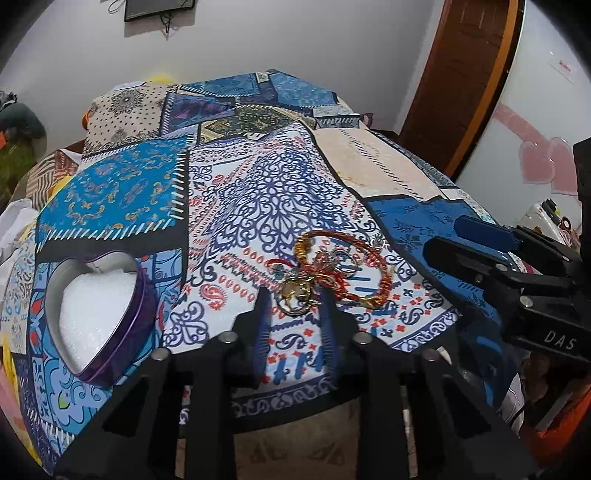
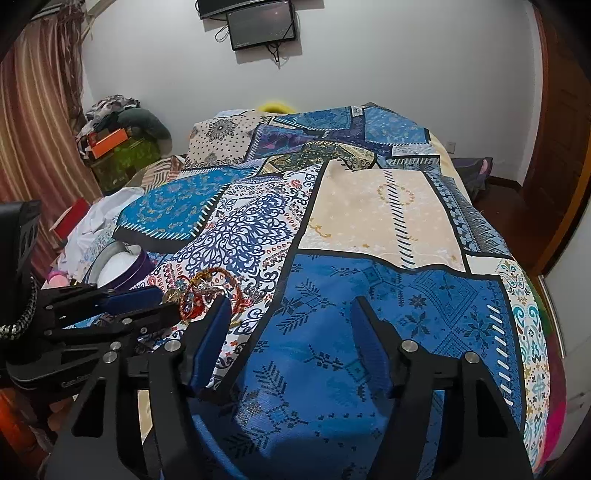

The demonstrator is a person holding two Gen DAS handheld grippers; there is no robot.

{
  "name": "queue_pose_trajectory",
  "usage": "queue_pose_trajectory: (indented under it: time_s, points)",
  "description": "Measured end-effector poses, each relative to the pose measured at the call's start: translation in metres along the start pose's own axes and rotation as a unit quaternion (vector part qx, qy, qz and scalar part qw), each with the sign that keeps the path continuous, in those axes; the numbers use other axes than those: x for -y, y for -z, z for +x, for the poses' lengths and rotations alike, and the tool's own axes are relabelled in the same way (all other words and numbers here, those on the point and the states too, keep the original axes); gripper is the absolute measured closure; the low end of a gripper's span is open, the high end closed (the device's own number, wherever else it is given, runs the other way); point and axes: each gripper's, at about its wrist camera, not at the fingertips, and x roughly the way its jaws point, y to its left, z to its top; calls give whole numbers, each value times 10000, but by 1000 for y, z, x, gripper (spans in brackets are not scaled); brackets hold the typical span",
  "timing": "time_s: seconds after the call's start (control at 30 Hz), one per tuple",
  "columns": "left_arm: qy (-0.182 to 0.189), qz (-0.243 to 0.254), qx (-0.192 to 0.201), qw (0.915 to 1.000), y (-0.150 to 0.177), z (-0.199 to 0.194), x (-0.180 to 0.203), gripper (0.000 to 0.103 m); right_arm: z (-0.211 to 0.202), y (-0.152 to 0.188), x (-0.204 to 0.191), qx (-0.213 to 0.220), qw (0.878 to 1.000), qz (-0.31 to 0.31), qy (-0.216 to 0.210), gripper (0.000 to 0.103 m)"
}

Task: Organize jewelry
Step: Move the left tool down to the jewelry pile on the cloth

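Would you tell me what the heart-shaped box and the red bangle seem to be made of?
Heart-shaped box: likely thin metal tin, with a glossy purple wall and bright silvery rim; the white lining looks like foam.
Red bangle: apparently a rigid ring wrapped in red and gold thread, judging by its twisted, banded surface.

A bed (image 2: 369, 206) draped in a blue, cream and white patchwork cover (image 2: 388, 295) fills the room. Behind its far edge stands a plain white wall (image 2: 369, 66) carrying a dark mounted screen (image 2: 260, 24) with dangling cables. Striped reddish curtains (image 2: 37, 129) hang by the left side, beside a heap of clothes (image 2: 118, 125). A brown wooden door (image 1: 465, 74) stands at the right, above dark flooring (image 2: 498, 195).
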Motion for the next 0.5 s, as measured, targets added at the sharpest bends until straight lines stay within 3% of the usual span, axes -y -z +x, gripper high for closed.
queue_pose_trajectory:
  time_s: [0.5]
  points:
    - [-29,-69,248,9997,3,-27,-6,83,-5,-4,-17,30,9999,-98,-124,42]
